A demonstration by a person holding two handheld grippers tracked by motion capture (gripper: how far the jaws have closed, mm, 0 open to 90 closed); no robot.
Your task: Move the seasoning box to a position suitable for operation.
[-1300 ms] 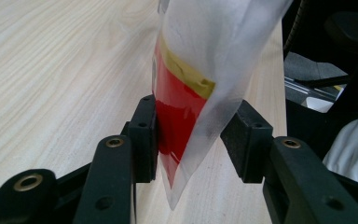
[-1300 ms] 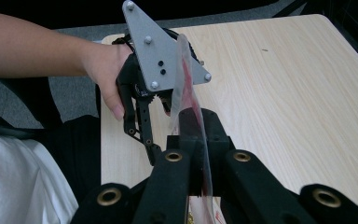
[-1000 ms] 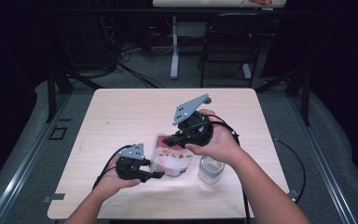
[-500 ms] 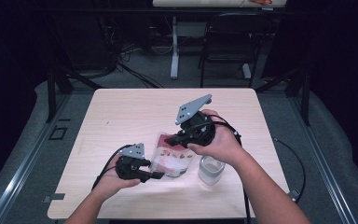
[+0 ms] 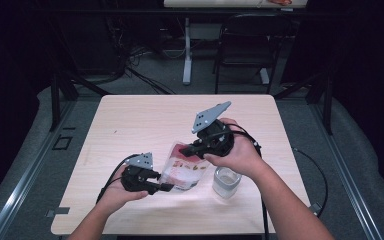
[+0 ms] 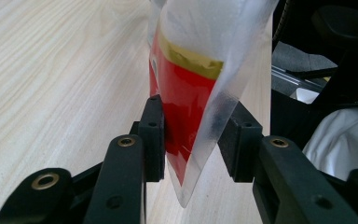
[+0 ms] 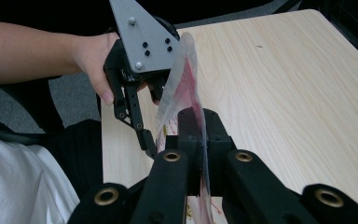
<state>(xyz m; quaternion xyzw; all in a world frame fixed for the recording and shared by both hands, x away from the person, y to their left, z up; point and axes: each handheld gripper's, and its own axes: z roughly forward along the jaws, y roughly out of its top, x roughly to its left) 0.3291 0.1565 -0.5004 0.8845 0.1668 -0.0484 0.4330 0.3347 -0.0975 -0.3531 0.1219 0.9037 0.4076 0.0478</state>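
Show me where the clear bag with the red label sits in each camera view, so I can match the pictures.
High view: the bag hangs at the table's near middle, between the left gripper and right gripper.
Left gripper view: centre, dropping from the top between the black jaws.
Right gripper view: centre, pinched edge-on, running up toward the left gripper.
Shared landmark: the pale wood table.

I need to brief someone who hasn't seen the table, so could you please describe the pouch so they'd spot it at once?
On the pale wooden table, look near the front edge, between the two hand-held grippers. The pouch is a clear plastic bag with a red and gold print inside; the glass beside it is plain and colourless.
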